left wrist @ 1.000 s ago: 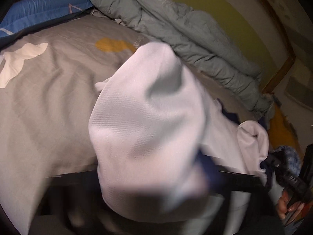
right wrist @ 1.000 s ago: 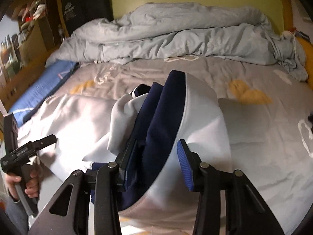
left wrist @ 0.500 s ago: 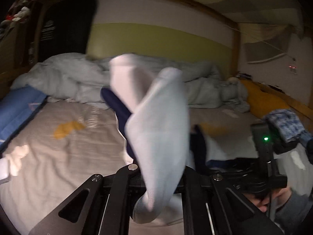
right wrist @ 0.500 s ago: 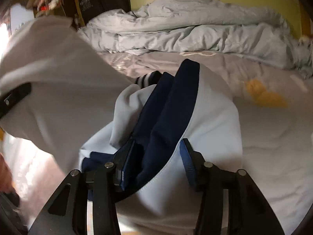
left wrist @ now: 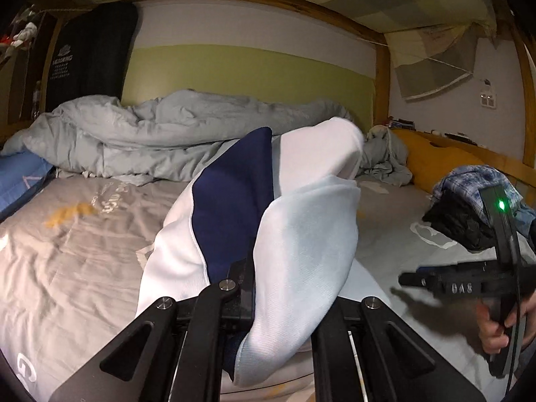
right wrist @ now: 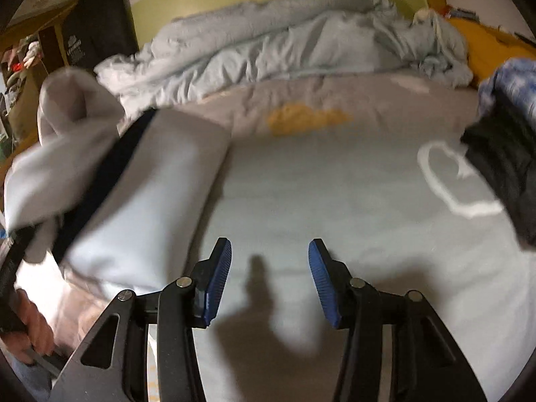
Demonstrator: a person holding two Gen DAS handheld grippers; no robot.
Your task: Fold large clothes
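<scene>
A white garment with navy panels (left wrist: 294, 234) bunches up between the fingers of my left gripper (left wrist: 284, 288), which is shut on it above the grey bed sheet (left wrist: 73, 254). In the right wrist view the same garment (right wrist: 134, 201) lies folded at the left on the sheet. My right gripper (right wrist: 269, 274) is open and empty over the bare sheet (right wrist: 335, 184), to the right of the garment. The right gripper also shows in the left wrist view (left wrist: 469, 284), held in a hand.
A crumpled grey duvet (left wrist: 160, 134) lies along the far side of the bed. A pile of dark and blue plaid clothes (right wrist: 502, 154) sits at the right. An orange pillow (left wrist: 435, 164) and a blue pillow (left wrist: 16, 181) lie at the edges.
My right gripper let go of the garment, opened and moved right over the bare sheet. My left gripper swung up and level, still holding the garment.
</scene>
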